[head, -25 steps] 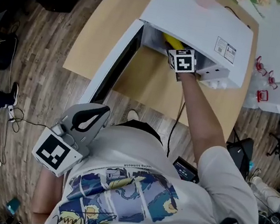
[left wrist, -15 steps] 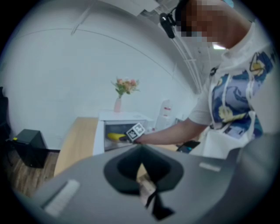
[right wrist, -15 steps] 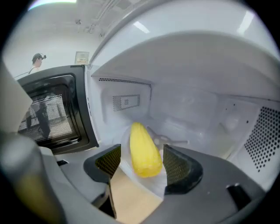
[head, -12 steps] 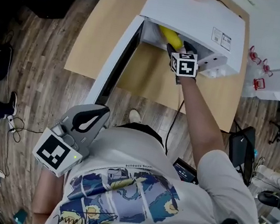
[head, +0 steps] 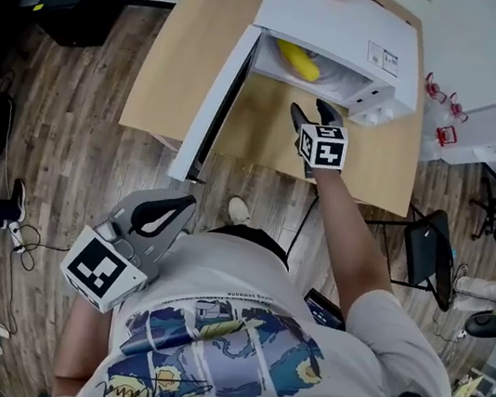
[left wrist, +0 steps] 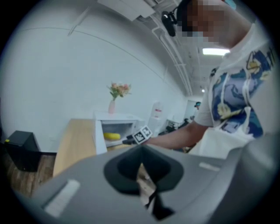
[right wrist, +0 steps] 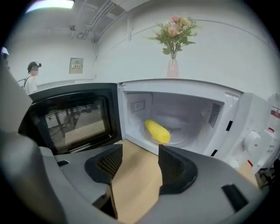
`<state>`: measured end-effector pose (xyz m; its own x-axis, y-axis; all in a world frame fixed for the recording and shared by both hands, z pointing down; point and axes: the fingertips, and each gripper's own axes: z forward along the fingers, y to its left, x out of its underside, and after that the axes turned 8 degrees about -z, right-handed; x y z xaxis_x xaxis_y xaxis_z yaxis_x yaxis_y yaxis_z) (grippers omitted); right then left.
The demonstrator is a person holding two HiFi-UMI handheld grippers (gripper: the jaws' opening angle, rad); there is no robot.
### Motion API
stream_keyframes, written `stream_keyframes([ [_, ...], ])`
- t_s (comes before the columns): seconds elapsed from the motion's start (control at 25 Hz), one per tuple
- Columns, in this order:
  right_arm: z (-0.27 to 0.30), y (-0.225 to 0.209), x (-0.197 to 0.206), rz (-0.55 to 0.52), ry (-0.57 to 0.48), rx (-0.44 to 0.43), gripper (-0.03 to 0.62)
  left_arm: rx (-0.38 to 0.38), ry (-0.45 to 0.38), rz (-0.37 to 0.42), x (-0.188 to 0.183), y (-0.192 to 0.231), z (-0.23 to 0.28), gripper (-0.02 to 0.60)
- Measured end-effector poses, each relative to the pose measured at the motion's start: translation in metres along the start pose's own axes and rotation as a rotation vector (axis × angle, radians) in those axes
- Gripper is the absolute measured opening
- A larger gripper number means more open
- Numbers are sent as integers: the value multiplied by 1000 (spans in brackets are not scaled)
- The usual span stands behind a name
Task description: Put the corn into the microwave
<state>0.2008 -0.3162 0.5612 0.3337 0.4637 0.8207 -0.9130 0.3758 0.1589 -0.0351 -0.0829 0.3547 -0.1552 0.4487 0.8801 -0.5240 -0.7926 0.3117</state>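
left gripper [left wrist: 141, 168]: fingers together | corn [left wrist: 112, 136] inside open microwave [left wrist: 117, 118] on counter [left wrist: 74, 142] | right gripper [left wrist: 128, 140] near its mouth | flower vase [left wrist: 112, 106] on top

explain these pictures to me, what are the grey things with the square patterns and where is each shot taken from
No robot here: a person holds a two-jaw gripper in each hand, each carrying a marker cube. The top-down picture is from a camera on the person's head; the other two are from cameras on the grippers, looking along their jaws. The right gripper is open and empty, just outside the white microwave on a wooden table. Its door is open and the yellow corn lies inside. The left gripper is shut on nothing, low by the person's body. A vase of flowers stands on the microwave.
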Motion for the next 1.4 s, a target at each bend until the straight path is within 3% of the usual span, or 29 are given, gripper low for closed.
stream_keyframes([
  [0.16,-34,28,4,23,-17,-17,247,20,3,15,10,-2,-17,9],
  [0.56,-130,129,8,63,-53,-47,74,50,-9,-21,51,-6,-80,9],
  [0.72,-163,165,12,74,-59,-63,36,71,-2,-21,69,-7,-97,9],
  [1.04,-220,236,23,93,-57,-131,12,112,25,-38,104,-7,-119,9],
  [1.4,-262,278,13,65,-83,-168,11,176,23,-15,112,-24,-122,9],
])
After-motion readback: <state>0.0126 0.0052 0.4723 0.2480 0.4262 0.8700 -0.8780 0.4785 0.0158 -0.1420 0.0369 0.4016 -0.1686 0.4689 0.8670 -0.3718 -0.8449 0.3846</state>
